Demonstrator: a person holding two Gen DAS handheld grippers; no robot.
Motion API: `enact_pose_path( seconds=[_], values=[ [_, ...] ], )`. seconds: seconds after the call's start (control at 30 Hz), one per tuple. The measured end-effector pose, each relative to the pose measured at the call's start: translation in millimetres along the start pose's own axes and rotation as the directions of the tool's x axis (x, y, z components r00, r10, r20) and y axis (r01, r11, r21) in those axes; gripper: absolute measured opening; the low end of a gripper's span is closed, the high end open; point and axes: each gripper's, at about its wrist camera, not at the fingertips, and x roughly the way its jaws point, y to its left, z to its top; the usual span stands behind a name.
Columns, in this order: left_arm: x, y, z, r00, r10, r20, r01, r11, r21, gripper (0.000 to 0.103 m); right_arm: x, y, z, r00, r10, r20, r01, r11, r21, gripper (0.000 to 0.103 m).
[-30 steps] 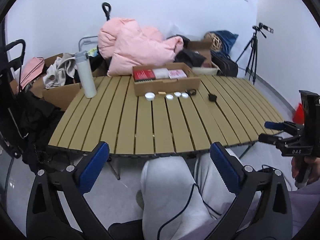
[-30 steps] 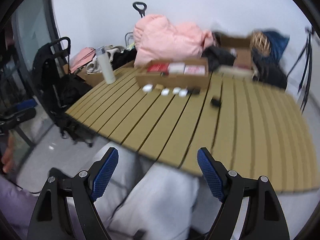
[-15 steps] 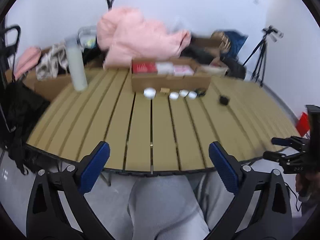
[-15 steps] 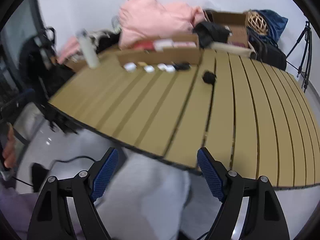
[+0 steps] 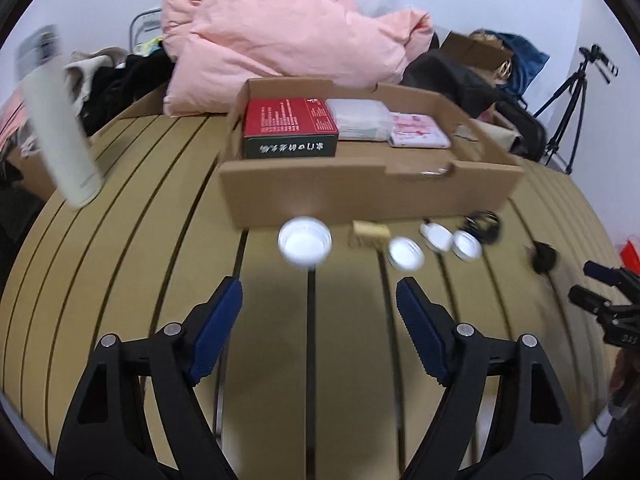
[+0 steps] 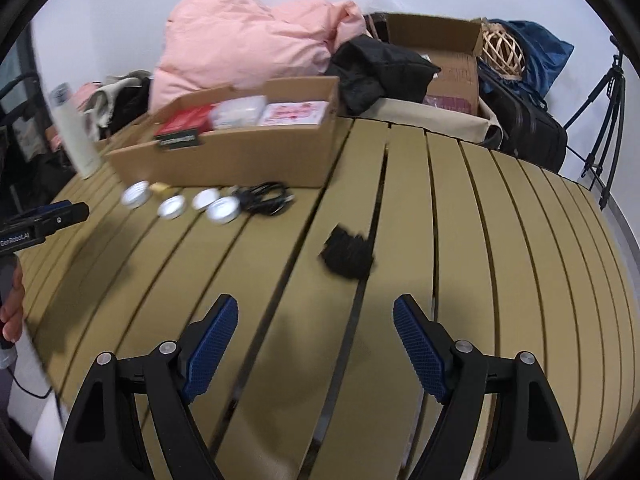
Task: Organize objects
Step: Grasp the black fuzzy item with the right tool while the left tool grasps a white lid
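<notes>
A cardboard tray (image 5: 372, 196) (image 6: 240, 152) on the slatted table holds a red box (image 5: 288, 120), a clear box and a pink box. In front of it lie several round white tins (image 5: 305, 242) (image 6: 172, 206), a small tan block (image 5: 370, 234), a coiled black cable (image 6: 266, 196) and a small black object (image 6: 347, 254) (image 5: 543, 258). My left gripper (image 5: 319, 304) is open and empty, above the table just short of the largest tin. My right gripper (image 6: 315, 320) is open and empty, just short of the black object.
A white bottle (image 5: 56, 120) (image 6: 74, 132) stands at the table's left. A pink duvet (image 5: 280, 28), black clothes (image 6: 380, 68), a carton (image 6: 436, 52) and bags lie behind the tray. A tripod (image 5: 572, 96) stands at the right by the wall.
Both grippers have moved forward from beyond the table's front edge to over the table, toward the tins and the black object. Both stay open and empty.
</notes>
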Motion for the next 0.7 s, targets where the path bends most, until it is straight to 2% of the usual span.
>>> enact_pose_path(
  seconds=[0.1, 0.13, 0.2, 0.27, 0.3, 0.33, 0.4, 0.57, 0.7],
  values=[
    [27.1, 2.3, 8.6, 0.999, 0.042, -0.009, -0.042, 0.999, 0.000, 0.075, 26.0, -9.4, 15.1, 0.999, -0.040, -0.003, 0.040, 0.999, 0.009, 0.078],
    [33.5, 3.7, 10.9, 0.999, 0.036, -0.014, -0.036, 0.999, 0.004, 0.075, 30.9, -12.5, 17.4, 0.999, -0.040, -0.002, 0.040, 0.999, 0.014, 0.076],
    [43.5, 4.8, 13.8, 0.998, 0.048, -0.031, -0.048, 0.999, 0.012, 0.073, 41.8, -18.5, 21.5, 0.999, -0.036, -0.005, 0.036, 0.999, 0.029, 0.068],
    [48.8, 6.6, 14.0, 0.998, 0.046, -0.041, -0.045, 0.999, 0.010, 0.057, 50.3, -21.8, 23.2, 0.999, -0.042, -0.016, 0.042, 0.999, 0.032, 0.058],
    [53.3, 8.2, 13.5, 0.998, 0.030, -0.058, -0.030, 1.000, 0.007, 0.043, 53.0, -23.1, 23.6, 0.999, -0.032, -0.014, 0.032, 0.999, 0.039, 0.057],
    [56.5, 9.3, 12.4, 0.997, 0.022, -0.071, -0.022, 1.000, 0.003, 0.036, 55.2, -23.6, 24.0, 1.000, -0.020, -0.015, 0.021, 0.999, 0.046, 0.054],
    [57.7, 10.8, 11.8, 0.998, 0.028, -0.059, -0.028, 1.000, -0.005, 0.037, 56.8, -21.3, 23.4, 1.000, -0.014, -0.018, 0.015, 0.999, 0.038, 0.041],
    [50.2, 13.1, 11.5, 0.999, 0.022, -0.043, -0.024, 0.999, -0.032, 0.037, 56.8, -13.9, 22.9, 0.999, -0.030, -0.013, 0.030, 1.000, 0.003, 0.039],
    [9.5, 14.4, 8.9, 1.000, 0.002, -0.013, -0.002, 0.998, -0.060, 0.036, 37.4, -9.3, 22.5, 1.000, -0.023, 0.003, 0.023, 1.000, 0.011, 0.038]
  ],
)
